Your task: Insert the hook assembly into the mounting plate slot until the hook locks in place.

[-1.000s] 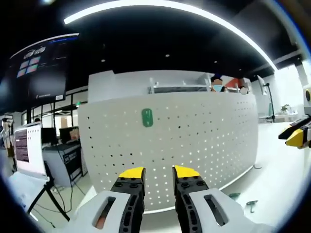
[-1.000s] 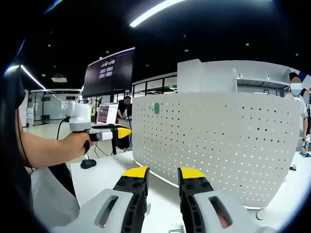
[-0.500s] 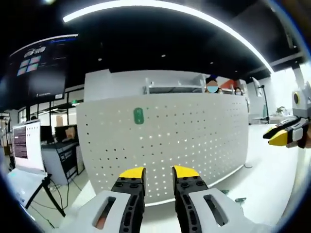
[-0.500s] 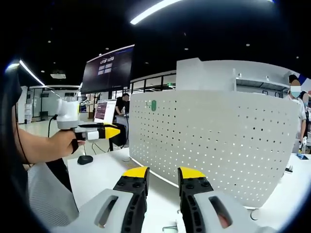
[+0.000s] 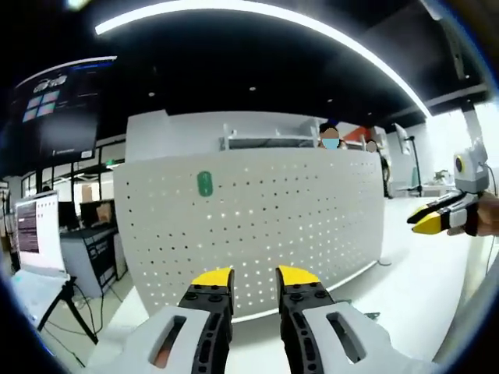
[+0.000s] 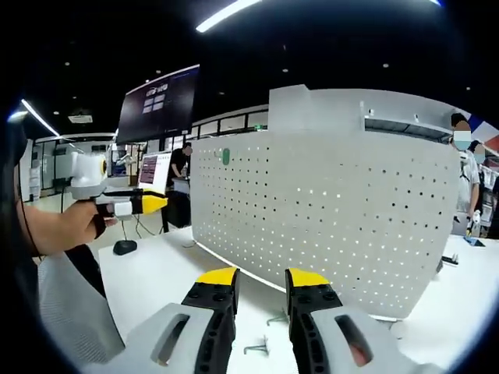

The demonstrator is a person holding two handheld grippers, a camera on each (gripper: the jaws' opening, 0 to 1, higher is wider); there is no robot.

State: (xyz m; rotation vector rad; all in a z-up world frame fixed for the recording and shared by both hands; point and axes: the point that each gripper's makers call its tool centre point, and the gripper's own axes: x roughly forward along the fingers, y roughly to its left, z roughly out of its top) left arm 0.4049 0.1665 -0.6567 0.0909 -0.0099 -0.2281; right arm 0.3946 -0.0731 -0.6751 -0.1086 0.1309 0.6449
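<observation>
Claws [image 5: 249, 274] [image 6: 261, 276] both apart, empty; we've swung views right along pegboard [image 5: 249, 226], hooks [image 6: 267, 333] on tabletop [image 6: 156, 273] now showing, ungrasped.

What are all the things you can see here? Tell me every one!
Pegboard: one, white with many small holes, upright on the table.
Green tag: one, on the pegboard near its upper left.
Metal hooks: a few, small, grey, on the table in front of the pegboard.
Table: one, white.
Big screen: one, dark, high up behind.
Laptop: one, on a stand at the left.
People: a few, far behind the pegboard.
Left gripper: yellow tips, jaws apart, holding nothing.
Right gripper: yellow tips, jaws apart, holding nothing.
Hand: holds the left gripper.
</observation>
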